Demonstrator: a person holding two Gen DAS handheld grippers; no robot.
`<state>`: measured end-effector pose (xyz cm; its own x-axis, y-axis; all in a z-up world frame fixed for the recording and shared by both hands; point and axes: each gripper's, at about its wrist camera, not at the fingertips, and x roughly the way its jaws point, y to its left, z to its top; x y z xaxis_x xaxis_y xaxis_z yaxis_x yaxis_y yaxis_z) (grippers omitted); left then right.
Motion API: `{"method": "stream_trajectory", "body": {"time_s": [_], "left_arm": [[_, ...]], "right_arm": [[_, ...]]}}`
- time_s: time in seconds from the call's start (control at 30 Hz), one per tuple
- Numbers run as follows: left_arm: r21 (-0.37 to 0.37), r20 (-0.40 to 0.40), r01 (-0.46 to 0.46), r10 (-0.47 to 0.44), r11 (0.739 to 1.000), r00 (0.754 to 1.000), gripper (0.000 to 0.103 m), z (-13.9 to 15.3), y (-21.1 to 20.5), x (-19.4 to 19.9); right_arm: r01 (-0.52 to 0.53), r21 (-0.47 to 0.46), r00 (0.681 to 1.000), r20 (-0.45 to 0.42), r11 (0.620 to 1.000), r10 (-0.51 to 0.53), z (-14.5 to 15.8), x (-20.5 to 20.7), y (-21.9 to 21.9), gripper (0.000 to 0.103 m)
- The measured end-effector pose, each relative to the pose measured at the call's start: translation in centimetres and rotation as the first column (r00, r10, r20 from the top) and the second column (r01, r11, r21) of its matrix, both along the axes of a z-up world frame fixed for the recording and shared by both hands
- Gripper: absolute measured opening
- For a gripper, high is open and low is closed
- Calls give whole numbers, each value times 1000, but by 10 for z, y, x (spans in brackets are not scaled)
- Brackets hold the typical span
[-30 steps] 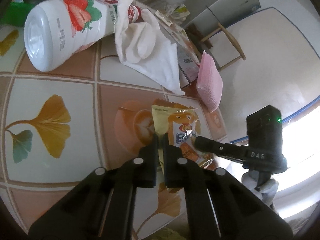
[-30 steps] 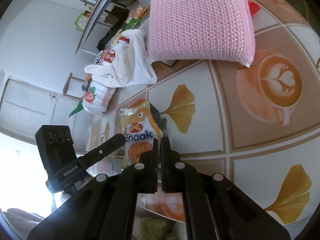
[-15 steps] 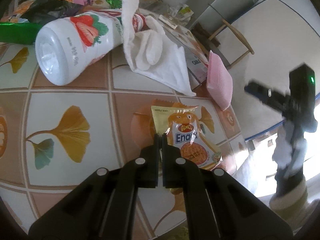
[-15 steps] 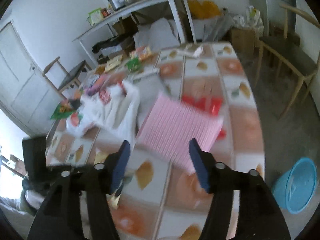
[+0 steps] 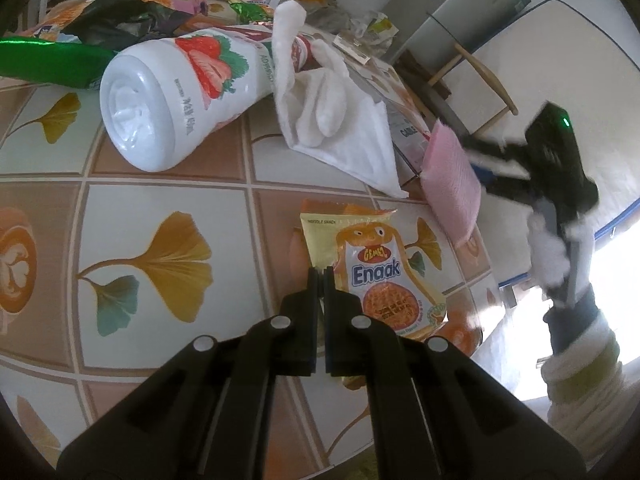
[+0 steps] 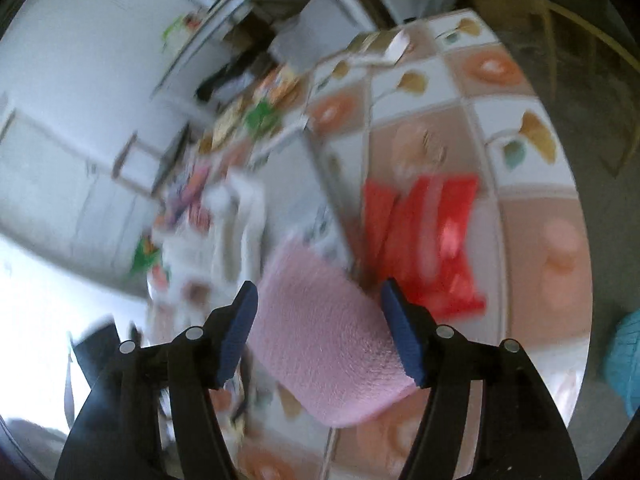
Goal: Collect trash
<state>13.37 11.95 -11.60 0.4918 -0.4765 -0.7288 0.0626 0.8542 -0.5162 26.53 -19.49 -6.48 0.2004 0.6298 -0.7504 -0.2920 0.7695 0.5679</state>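
Observation:
A yellow-orange Enaak snack wrapper point(image 5: 376, 272) lies flat on the tiled table point(image 5: 168, 208). My left gripper point(image 5: 321, 276) is shut and empty, its tips just at the wrapper's left edge. My right gripper point(image 6: 320, 316) is open, with its blue pads on either side of a pink sponge cloth point(image 6: 328, 344), above it. The right gripper also shows in the left wrist view point(image 5: 492, 168), blurred, beside the pink cloth point(image 5: 452, 184). A red wrapper point(image 6: 432, 236) lies just beyond the pink cloth.
A white strawberry bottle point(image 5: 176, 96) lies on its side under a white cloth point(image 5: 340, 120). A green wrapper point(image 5: 48, 64) and more packets crowd the far end. A blue bin point(image 6: 624, 360) stands on the floor off the table's right edge.
My right gripper let go near the snack wrapper, opened, lifted away and swung over the pink cloth. The wrapper now lies flat. My left gripper stayed shut and pulled back slightly.

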Motion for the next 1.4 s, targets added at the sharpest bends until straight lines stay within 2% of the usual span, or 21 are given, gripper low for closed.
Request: {"method": "stream_trajectory", "body": {"time_s": [0.17,0.23,0.33,0.4,0.43,0.5,0.6,0.67,0.8,0.93,1.0,1.07,1.17,1.27,1.33,1.4], "left_arm": [[1,0,2,-2,1000,1000,1,0,-1,2],[3,-1,-2,2,1000,1000,1,1,2,1],[17,-2,-11,11,1000,1000,0,0,4,1],[17,-3,-15,15,1000,1000,0,0,7,0],[19,-4,-18,18,1000,1000,0,0,8,0],[28,-4,-22,22,999,1000,0,1,9,-2],[36,-5,-25,26,999,1000,0,2,12,-4],[44,-4,-25,26,999,1000,0,3,13,-6],[21,-4,-34,34,999,999,0,4,17,-9],[20,18,-47,46,999,999,23,9,23,-17],[21,35,-48,47,999,998,30,14,24,-20],[18,60,-39,38,999,997,46,20,23,-23],[26,87,1,-3,1000,996,64,29,12,-24],[59,90,42,-47,997,995,73,32,-5,-22],[67,83,64,-70,996,994,76,32,-16,-21],[75,71,77,-83,994,994,77,30,-23,-20]], "right_arm": [[-115,-34,990,-87,993,111,-18,-52,11,63],[-144,-52,986,-94,988,139,-20,-71,17,63],[-92,-95,995,-58,991,87,-15,-85,21,64],[-42,-123,999,-26,991,39,-13,-89,24,73],[-26,-159,1000,-4,987,26,-12,-91,30,73],[-12,-216,999,29,976,19,-12,-92,41,73],[-1,-223,999,47,975,12,-10,-90,46,73],[-1,-271,997,80,963,24,-9,-92,57,77],[-9,-330,992,116,944,49,-8,-95,71,80],[-16,-328,992,115,945,57,-9,-98,71,79],[-22,-324,990,122,946,64,-8,-99,72,74],[-6,-333,990,129,943,52,-7,-100,68,74],[28,-333,991,130,942,17,-7,-101,57,74],[74,-327,991,126,942,-34,-6,-102,39,74],[97,-305,991,119,947,-63,-5,-103,27,74],[114,-270,991,95,956,-91,-5,-101,16,80]]}}
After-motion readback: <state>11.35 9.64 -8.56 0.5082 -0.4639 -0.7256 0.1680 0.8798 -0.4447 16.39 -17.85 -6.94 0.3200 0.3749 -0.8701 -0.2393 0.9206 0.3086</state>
